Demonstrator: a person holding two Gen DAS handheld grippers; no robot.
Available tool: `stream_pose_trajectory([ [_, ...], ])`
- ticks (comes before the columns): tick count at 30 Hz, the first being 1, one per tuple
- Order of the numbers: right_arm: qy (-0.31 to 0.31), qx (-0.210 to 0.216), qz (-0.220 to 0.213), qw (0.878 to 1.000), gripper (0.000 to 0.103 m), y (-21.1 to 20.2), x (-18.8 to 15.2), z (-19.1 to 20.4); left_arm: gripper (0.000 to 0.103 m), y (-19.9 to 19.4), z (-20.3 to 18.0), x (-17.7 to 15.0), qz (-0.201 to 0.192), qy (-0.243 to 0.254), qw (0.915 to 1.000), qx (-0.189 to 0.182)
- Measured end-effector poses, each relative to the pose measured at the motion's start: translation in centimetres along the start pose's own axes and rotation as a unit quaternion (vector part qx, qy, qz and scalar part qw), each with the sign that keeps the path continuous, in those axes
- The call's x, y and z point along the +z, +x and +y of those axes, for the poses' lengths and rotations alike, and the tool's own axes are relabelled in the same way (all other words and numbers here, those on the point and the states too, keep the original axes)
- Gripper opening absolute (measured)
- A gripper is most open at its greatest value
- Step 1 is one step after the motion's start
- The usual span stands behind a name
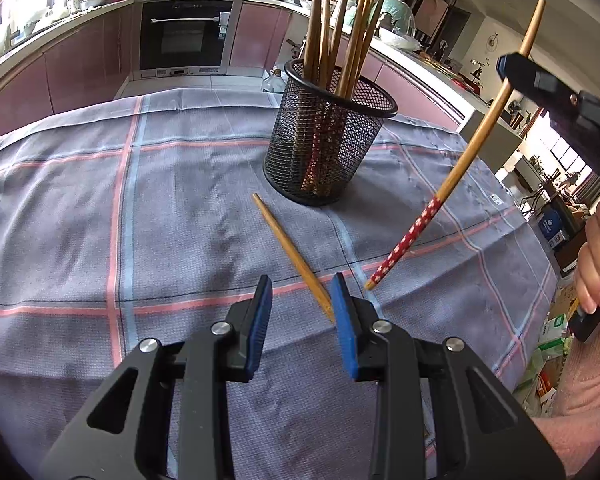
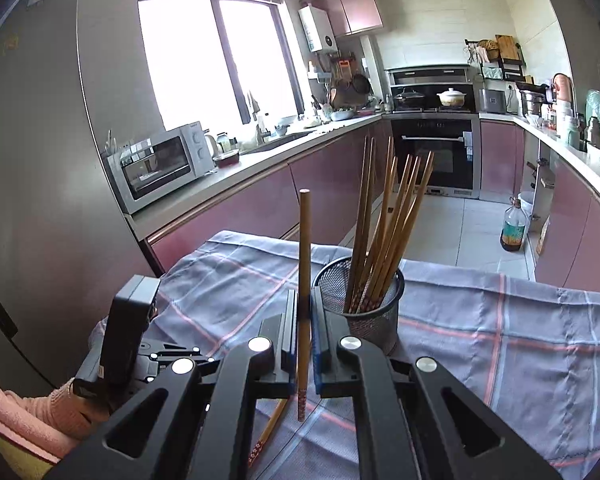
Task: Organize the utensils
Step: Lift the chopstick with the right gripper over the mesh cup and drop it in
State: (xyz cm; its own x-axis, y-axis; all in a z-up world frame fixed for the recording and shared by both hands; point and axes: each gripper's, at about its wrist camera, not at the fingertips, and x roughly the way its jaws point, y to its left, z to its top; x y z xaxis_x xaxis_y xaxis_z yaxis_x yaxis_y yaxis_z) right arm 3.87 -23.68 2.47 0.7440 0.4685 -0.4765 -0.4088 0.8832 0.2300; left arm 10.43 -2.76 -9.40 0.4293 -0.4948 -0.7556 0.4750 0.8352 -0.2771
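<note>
A black mesh cup [image 1: 324, 152] [image 2: 376, 320] stands on the checked cloth [image 1: 100, 200] with several wooden chopsticks upright in it. My right gripper [image 1: 508, 68] [image 2: 304, 296] is shut on a chopstick [image 1: 476, 140] [image 2: 305, 240] with a red dotted end. It holds the stick steeply in the air, just right of the cup in the left wrist view, with the dotted end down. Another chopstick [image 1: 288, 248] [image 2: 270, 428] lies on the cloth. Its near end reaches the right pad of my left gripper [image 1: 301, 280] [image 2: 132, 320], which is open with nothing pinched.
The cloth-covered table [image 2: 500, 340] sits in a kitchen with pink cabinets, an oven [image 1: 186, 36] and a microwave [image 2: 164, 164]. An oil bottle [image 2: 514, 228] stands on the floor beyond the table. A person's hand [image 1: 598, 264] grips the right tool's handle.
</note>
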Motion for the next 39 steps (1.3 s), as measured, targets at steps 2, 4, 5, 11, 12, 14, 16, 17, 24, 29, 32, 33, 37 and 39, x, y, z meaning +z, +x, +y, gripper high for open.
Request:
stream_pose_trajectory([
  [2, -0.004, -0.002, -0.008, 1.0, 0.005, -0.4, 0.5, 0.0, 0.03, 0.0, -0.2, 0.0, 0.0, 0.001, 1.0, 0.002],
  [4, -0.008, -0.005, -0.015, 1.0, 0.005, -0.7, 0.9, 0.2, 0.03, 0.1, -0.2, 0.0, 0.0, 0.002, 1.0, 0.002],
  [5, -0.009, -0.007, -0.018, 1.0, 0.005, -0.8, 1.1, 0.2, 0.03, 0.1, -0.3, 0.0, 0.001, 0.003, 1.0, 0.002],
  [11, -0.014, -0.011, -0.043, 0.999, 0.005, -1.8, 2.9, -0.1, 0.03, 0.2, -0.3, 0.0, 0.001, 0.003, 1.0, 0.002],
  [12, -0.017, -0.014, -0.048, 0.999, 0.005, -2.0, 3.2, -0.2, 0.03, 0.2, -0.3, 0.0, 0.001, 0.003, 1.0, 0.003],
  [14, -0.018, -0.018, -0.061, 0.998, 0.005, -2.4, 4.0, -0.4, 0.03, 0.2, -0.4, 0.0, 0.002, 0.003, 1.0, 0.002],
  [16, -0.019, -0.021, -0.076, 0.997, 0.005, -2.8, 4.9, -0.5, 0.03, 0.3, -0.4, 0.0, 0.003, 0.004, 1.0, 0.003],
  [17, -0.019, -0.021, -0.082, 0.996, 0.005, -3.0, 5.3, -0.6, 0.03, 0.3, -0.4, 0.0, 0.003, 0.004, 1.0, 0.002],
  [24, -0.017, -0.037, -0.107, 0.993, 0.005, -2.4, 7.8, -1.5, 0.03, 0.4, -0.5, 0.1, 0.002, 0.004, 1.0, 0.002],
  [29, -0.002, -0.049, -0.105, 0.993, 0.005, -0.7, 8.4, -2.6, 0.03, 0.4, -0.4, 0.1, 0.002, 0.003, 1.0, 0.003],
  [32, 0.005, -0.057, -0.094, 0.994, 0.005, 0.5, 8.3, -3.3, 0.03, 0.5, -0.4, 0.1, 0.004, 0.002, 1.0, 0.002],
  [33, 0.007, -0.062, -0.09, 0.994, 0.005, 0.9, 8.2, -3.5, 0.03, 0.5, -0.4, 0.1, 0.004, 0.002, 1.0, 0.003],
  [37, 0.016, -0.069, -0.064, 0.995, 0.005, 2.9, 7.7, -4.3, 0.03, 0.6, -0.3, 0.1, 0.005, 0.002, 1.0, 0.003],
  [39, 0.022, -0.072, -0.049, 0.996, 0.005, 4.0, 7.4, -4.6, 0.03, 0.6, -0.3, 0.1, 0.005, 0.002, 1.0, 0.003],
])
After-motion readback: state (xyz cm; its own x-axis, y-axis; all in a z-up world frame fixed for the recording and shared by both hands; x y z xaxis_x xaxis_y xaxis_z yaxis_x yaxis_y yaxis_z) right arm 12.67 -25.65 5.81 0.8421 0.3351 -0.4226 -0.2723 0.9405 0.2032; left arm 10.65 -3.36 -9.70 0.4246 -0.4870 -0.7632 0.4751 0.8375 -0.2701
